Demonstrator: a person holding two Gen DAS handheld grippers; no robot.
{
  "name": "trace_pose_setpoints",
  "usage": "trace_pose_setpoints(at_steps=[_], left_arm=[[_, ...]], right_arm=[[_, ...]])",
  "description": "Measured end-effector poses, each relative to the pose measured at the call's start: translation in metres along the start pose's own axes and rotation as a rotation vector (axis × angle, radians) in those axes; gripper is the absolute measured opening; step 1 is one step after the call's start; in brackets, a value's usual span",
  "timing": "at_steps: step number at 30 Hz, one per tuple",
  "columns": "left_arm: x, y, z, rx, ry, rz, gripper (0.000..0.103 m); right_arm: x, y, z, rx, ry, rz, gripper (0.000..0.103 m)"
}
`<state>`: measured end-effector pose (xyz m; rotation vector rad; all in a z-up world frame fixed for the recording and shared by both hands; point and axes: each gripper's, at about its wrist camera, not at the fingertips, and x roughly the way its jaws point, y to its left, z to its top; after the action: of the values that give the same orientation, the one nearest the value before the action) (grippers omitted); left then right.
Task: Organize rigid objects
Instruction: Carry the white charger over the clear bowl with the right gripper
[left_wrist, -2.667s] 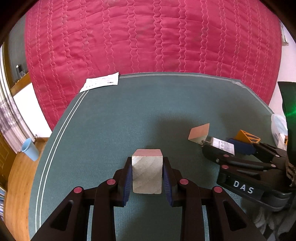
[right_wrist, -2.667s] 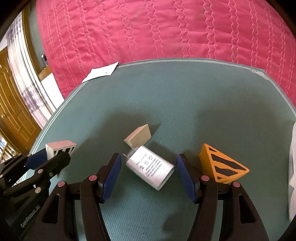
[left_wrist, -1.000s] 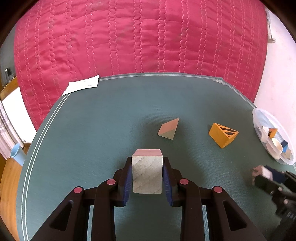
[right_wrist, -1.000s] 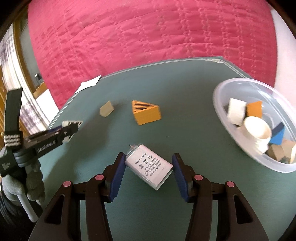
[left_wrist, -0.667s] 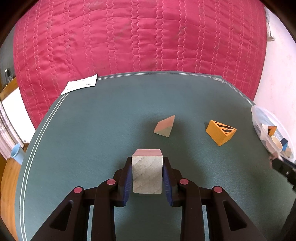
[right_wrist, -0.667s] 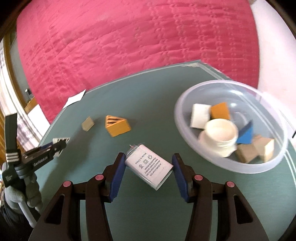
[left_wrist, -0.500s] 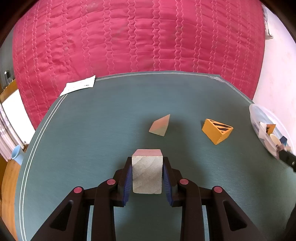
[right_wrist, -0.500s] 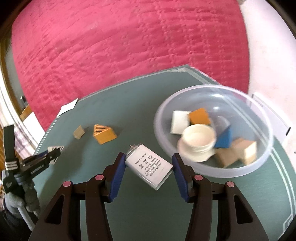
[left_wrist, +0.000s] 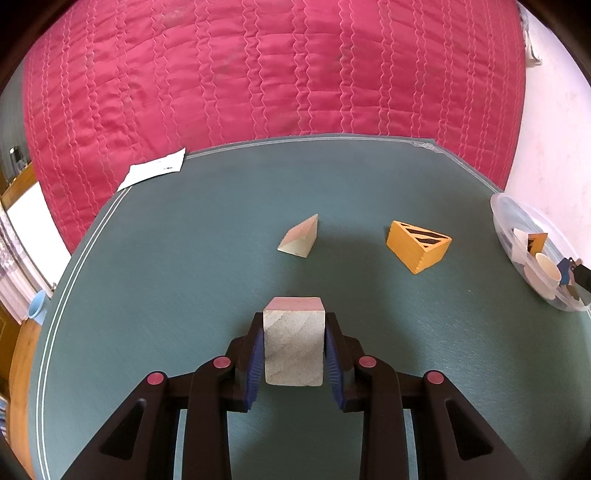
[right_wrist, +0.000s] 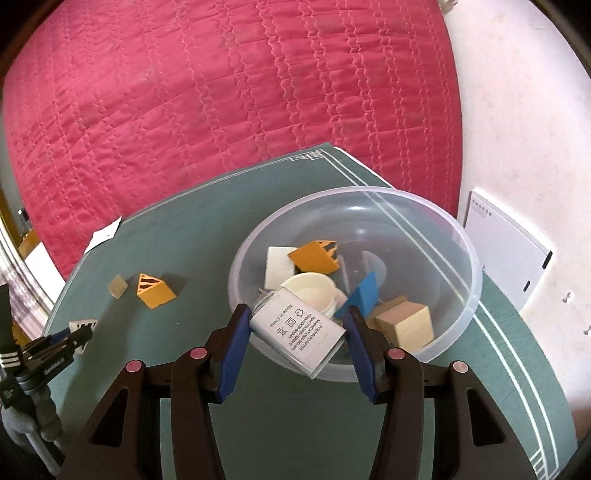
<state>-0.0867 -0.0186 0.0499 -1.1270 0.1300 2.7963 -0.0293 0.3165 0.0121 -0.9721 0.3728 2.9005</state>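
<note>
The left gripper (left_wrist: 294, 350) sits low in the middle of its frame, blue pads pressed flat against both sides of a pale wooden cube (left_wrist: 294, 342) with a pinkish top, held above the green mat (left_wrist: 184, 277). Beyond it, near the frame's centre, a small pale wedge (left_wrist: 298, 240) lies on the mat, and to its right, well apart, an orange striped wedge (left_wrist: 418, 245). At the far right edge sits the clear plastic bowl (left_wrist: 498, 221). Over on the right wrist view, the right gripper (right_wrist: 297, 334) has its pads clamped on a white power adapter (right_wrist: 297, 334), tilted, printed label up, hanging over the near rim of the bowl (right_wrist: 461, 258). In the bowl: a cream round lid (right_wrist: 310, 286), a white block (right_wrist: 279, 266), an orange piece (right_wrist: 314, 256), a blue wedge (right_wrist: 364, 297) and a tan cube (right_wrist: 406, 325). A red quilted bedspread (right_wrist: 221, 92) fills the top of both frames, and a slip of white paper (left_wrist: 153, 171) lies at the mat's upper left edge.
</note>
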Motion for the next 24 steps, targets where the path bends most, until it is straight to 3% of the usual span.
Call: trace_pose_setpoints(at_steps=[24], left_arm=[[-0.001,-0.044,-0.011,0.025,0.045,-0.017,0.031]], right_arm=[[0.024,-0.045,0.013,0.028,-0.011,-0.074,0.052]])
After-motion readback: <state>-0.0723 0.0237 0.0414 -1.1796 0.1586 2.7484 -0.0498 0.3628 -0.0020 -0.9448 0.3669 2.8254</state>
